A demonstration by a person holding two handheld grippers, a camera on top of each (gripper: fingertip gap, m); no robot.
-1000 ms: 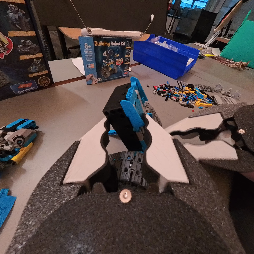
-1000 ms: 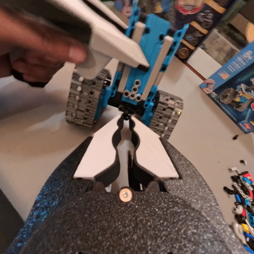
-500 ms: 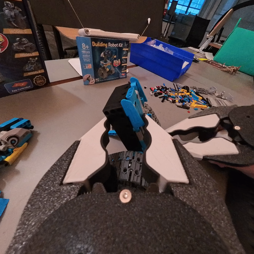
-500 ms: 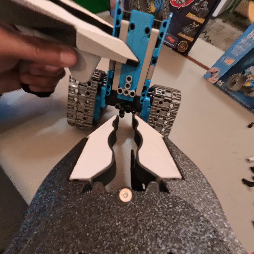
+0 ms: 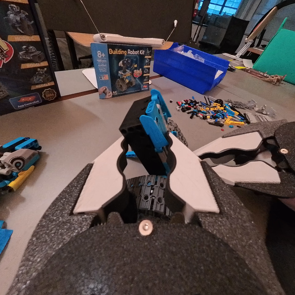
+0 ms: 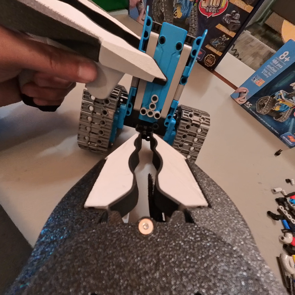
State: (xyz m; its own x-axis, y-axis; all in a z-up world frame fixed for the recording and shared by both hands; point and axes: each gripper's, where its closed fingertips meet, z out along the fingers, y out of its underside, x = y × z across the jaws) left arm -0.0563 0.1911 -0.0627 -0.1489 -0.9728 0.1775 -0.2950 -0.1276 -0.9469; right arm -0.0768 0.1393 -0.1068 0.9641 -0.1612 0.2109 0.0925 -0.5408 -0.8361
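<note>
The fingers [image 5: 188,169] of the left gripper [image 5: 147,140] are clamped on the black-and-blue upright body of a tracked brick robot [image 6: 161,89] standing on the grey table [image 5: 76,127]; the right gripper [image 6: 146,137] is pinched on a small black pin cluster [image 6: 146,130] at its base, loose bricks [image 5: 212,111] lying nearby.

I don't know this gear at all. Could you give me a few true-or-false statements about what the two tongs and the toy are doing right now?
1. The left tongs grip the upright body of the tracked toy robot. True.
2. The right tongs are spread wide apart. False: their tips stand nearly closed around a small black connector low on the toy's front.
3. The loose building pieces lie inside the blue bin. False: they lie scattered on the table.
4. A kit box stands upright beyond the toy. True.
</note>
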